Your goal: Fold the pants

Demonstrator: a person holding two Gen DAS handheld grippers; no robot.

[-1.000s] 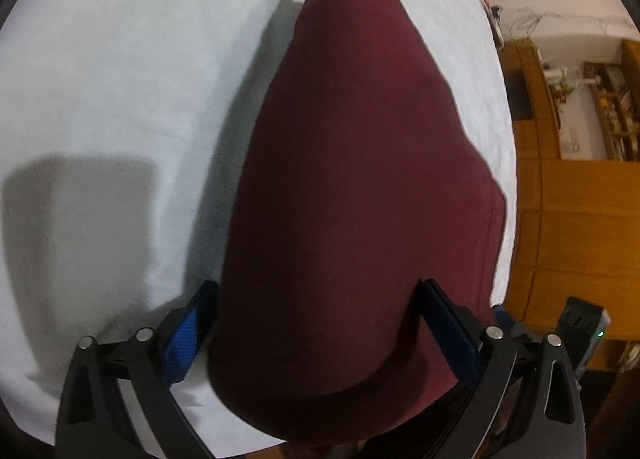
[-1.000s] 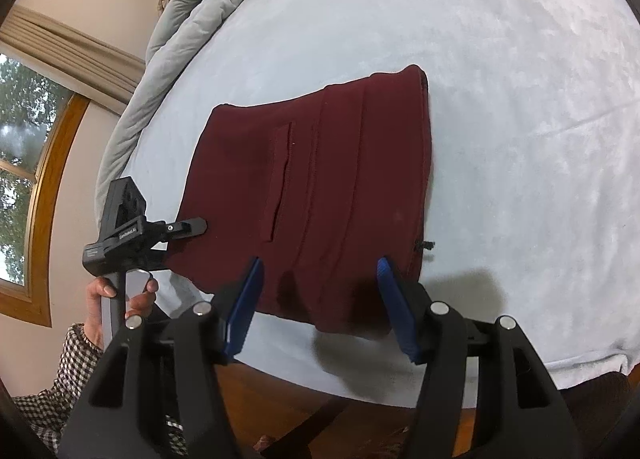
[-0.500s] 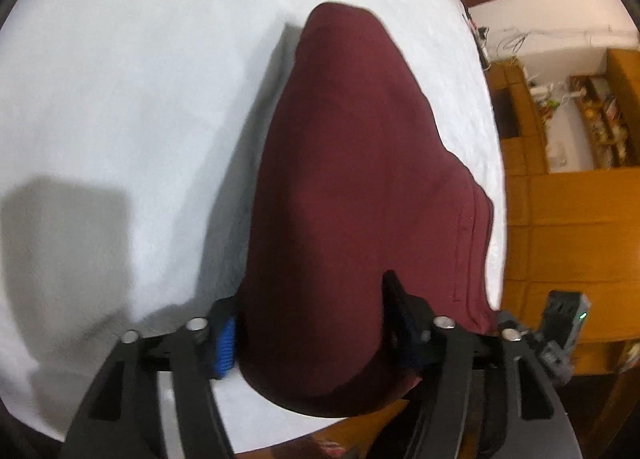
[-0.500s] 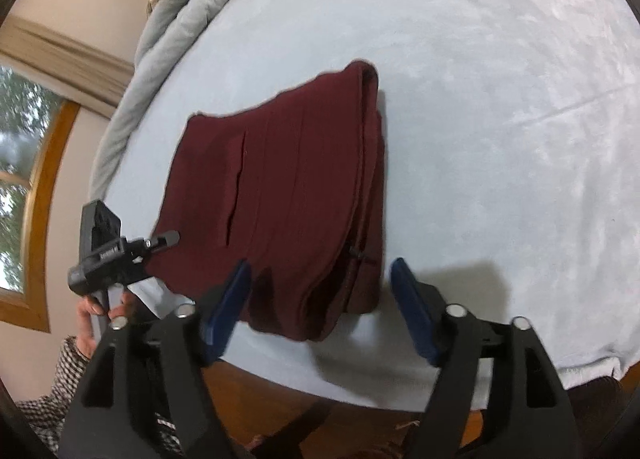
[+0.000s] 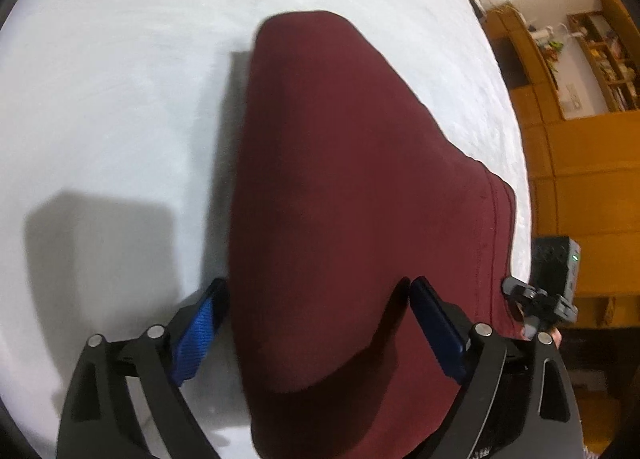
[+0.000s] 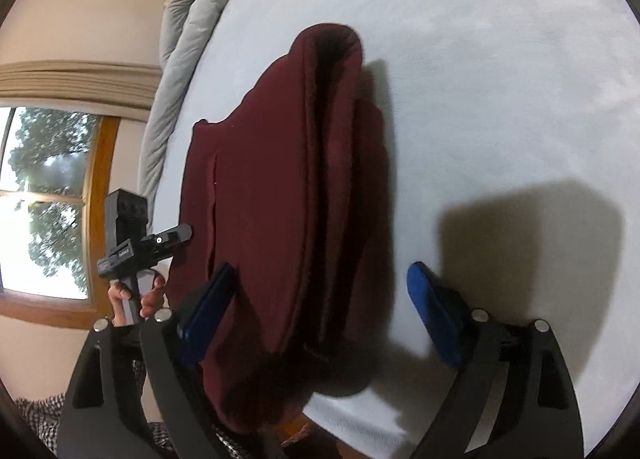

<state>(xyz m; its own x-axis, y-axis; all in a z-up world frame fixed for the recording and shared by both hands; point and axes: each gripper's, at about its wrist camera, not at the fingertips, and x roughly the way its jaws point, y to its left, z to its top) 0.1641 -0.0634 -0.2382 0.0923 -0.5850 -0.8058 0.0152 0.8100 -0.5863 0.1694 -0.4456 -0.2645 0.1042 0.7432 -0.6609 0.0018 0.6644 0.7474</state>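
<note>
The near end of the pants [image 5: 340,219] runs out of the bottom of the left wrist view, so that end is cut off; the same happens in the right wrist view, where the folded maroon stack [image 6: 288,199] passes below the near edge of the bed [image 6: 500,79] and disappears behind the fingers. How many layers lie in the stack is hard to count; several long folds show along its right side. Both views are blurred.

The pants lie on the white bed cover, close to its near edge, lengthwise away from the cameras.

The left hand-held gripper [image 5: 316,323] has just been opening and stands wide, with the pants' near end between its blue pads [image 5: 196,335]; whether the pads still touch the cloth cannot be told. The right hand-held gripper [image 6: 320,307] has also just been opening; its left pad sits over the cloth, its right pad [image 6: 432,315] over bare cover, apart from the stack.

A hand [image 6: 136,299] holds the left tool's handle off the bed's left edge. A grey quilt [image 6: 188,19] lies bunched along the far left edge. To the right and beyond the pants the cover is open.
</note>
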